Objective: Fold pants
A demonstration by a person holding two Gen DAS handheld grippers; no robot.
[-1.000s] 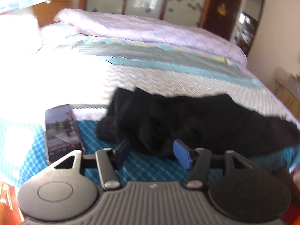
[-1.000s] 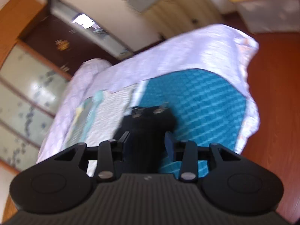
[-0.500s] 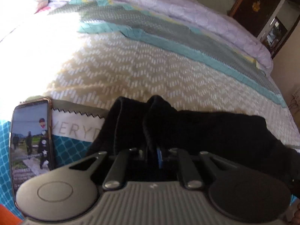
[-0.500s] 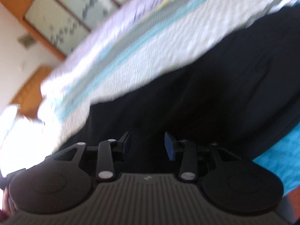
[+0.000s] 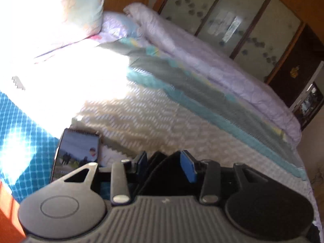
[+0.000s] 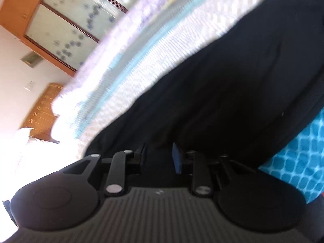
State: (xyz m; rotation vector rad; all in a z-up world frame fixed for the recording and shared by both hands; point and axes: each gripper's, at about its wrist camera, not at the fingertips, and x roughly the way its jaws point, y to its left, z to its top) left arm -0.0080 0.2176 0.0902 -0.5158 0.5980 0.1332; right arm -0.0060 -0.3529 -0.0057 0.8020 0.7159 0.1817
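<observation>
Left gripper [image 5: 165,163], jaws reopened from shut, holds black pants [image 6: 232,85] loosely; right gripper [image 6: 159,158] jaws narrowed, grip unclear.

No legible text, label, brand or number is found in either view. The phone [image 5: 78,154], lying on the bed [image 5: 162,121] at about nine o'clock from the left wrist camera's fingers, shows a photograph of figures outdoors, with any lettering too small and blurred to read. A small pale mark on each gripper body cannot be read.
</observation>
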